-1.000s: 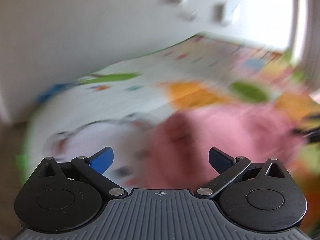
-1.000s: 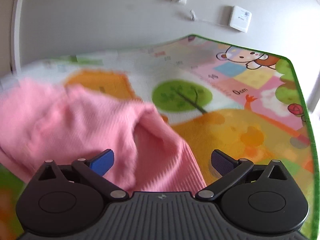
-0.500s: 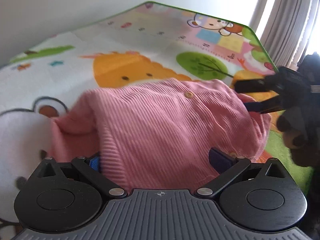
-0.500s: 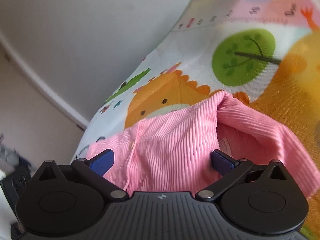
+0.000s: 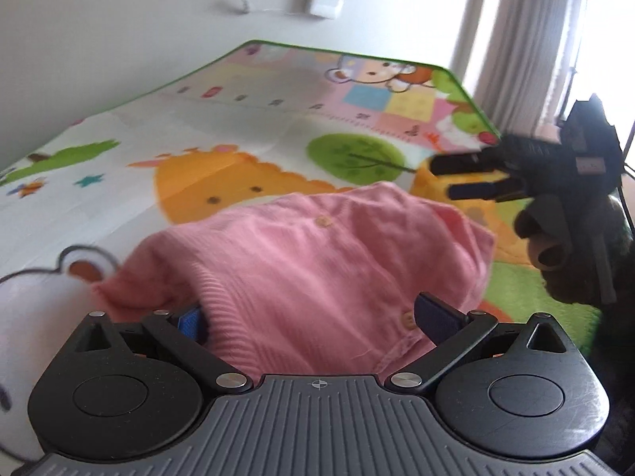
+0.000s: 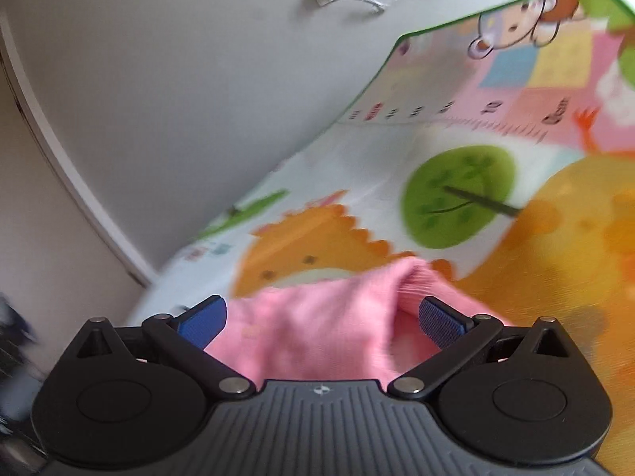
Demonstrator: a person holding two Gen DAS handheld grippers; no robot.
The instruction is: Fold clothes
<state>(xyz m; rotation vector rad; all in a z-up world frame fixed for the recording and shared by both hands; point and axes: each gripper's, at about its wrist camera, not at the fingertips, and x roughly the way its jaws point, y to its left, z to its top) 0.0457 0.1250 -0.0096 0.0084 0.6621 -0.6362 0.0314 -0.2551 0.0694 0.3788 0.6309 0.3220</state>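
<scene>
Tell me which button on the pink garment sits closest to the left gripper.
The lower button, right beside the left gripper's right finger near the hem of the pink garment. The other button lies farther up the fabric.

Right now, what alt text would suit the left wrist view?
A pink cardigan lies bunched on a cartoon play mat, spilling between the open fingers of the left hand-held gripper. The right hand-held gripper hovers open at the cardigan's far right edge.

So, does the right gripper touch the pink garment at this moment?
Apart. In the left wrist view the right gripper hangs open beyond the pink garment, with a strip of play mat showing between fingertips and cloth.
</scene>
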